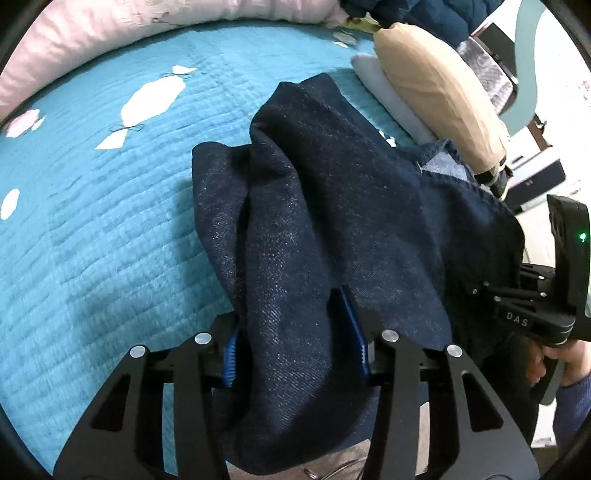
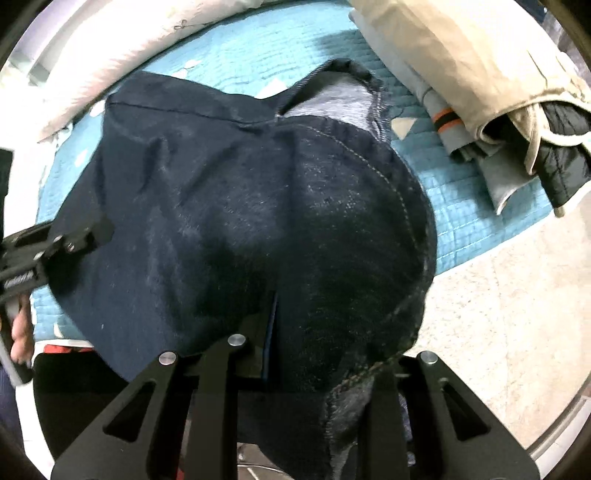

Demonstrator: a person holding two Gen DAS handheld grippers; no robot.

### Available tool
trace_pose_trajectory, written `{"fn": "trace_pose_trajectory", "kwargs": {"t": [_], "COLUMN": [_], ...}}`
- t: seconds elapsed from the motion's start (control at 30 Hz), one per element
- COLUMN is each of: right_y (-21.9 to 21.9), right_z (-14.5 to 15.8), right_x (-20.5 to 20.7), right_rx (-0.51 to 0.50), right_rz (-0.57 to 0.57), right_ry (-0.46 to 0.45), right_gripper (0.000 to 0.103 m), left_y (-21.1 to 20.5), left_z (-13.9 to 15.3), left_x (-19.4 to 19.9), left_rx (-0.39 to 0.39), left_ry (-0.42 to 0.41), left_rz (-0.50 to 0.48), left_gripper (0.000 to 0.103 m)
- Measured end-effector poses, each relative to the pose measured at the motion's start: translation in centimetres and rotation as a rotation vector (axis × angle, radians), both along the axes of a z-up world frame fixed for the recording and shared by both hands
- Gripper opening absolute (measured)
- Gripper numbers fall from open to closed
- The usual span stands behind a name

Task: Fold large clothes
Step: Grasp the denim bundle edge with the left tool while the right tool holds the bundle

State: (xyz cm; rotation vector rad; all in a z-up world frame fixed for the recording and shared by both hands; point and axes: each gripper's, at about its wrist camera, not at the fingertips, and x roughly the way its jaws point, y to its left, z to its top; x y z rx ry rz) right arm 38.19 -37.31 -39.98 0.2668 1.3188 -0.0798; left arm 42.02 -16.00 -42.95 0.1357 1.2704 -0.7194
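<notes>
Dark jeans [image 1: 314,206] bunched in both the left tool [image 1: 295,354] and right tool [image 2: 325,354] pretty much bury the fingers, folded clothes [image 2: 480,92] piled ahead-right on the bed [image 1: 92,221].

A home bedroom: a bed with a teal quilted cover [image 1: 110,221], a pink pillow [image 1: 92,33] at eleven o'clock, folded clothes [image 2: 480,74] stacked at two o'clock.
</notes>
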Motion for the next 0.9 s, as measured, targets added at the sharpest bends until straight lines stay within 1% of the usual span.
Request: {"fn": "trace_pose_trajectory", "kwargs": {"t": [0.13, 0.23, 0.33, 0.4, 0.57, 0.8, 0.9], "right_y": [0.2, 0.3, 0.2, 0.1, 0.1, 0.7, 0.6], "right_z": [-0.2, -0.2, 0.0, 0.4, 1.8, 4.8, 6.2], "right_x": [0.2, 0.0, -0.6, -0.9, -1.2, -2.0, -2.8], "right_rx": [-0.019, -0.024, -0.023, -0.021, -0.023, -0.034, -0.035], "right_rz": [-0.015, -0.018, -0.025, -0.03, -0.034, -0.01, -0.003], "right_ry": [-0.005, -0.012, -0.024, -0.035, -0.064, -0.123, -0.152], "right_gripper": [0.02, 0.019, 0.019, 0.018, 0.018, 0.018, 0.018], "left_y": [-0.2, -0.1, -0.9, 1.0, 2.5, 3.7, 4.0], "left_z": [0.2, 0.2, 0.6, 1.5, 3.2, 6.3, 7.9], "left_x": [-1.7, -1.7, -2.4, -3.0, -5.0, -7.8, -8.8], "left_rx": [0.026, 0.035, 0.039, 0.025, -0.003, -0.006, -0.011], "left_ry": [-0.039, -0.048, -0.072, -0.072, -0.092, -0.16, -0.19], "left_rz": [0.053, 0.079, 0.096, 0.116, 0.166, 0.227, 0.235], "left_gripper": [0.045, 0.045, 0.043, 0.04, 0.036, 0.035, 0.035]}}
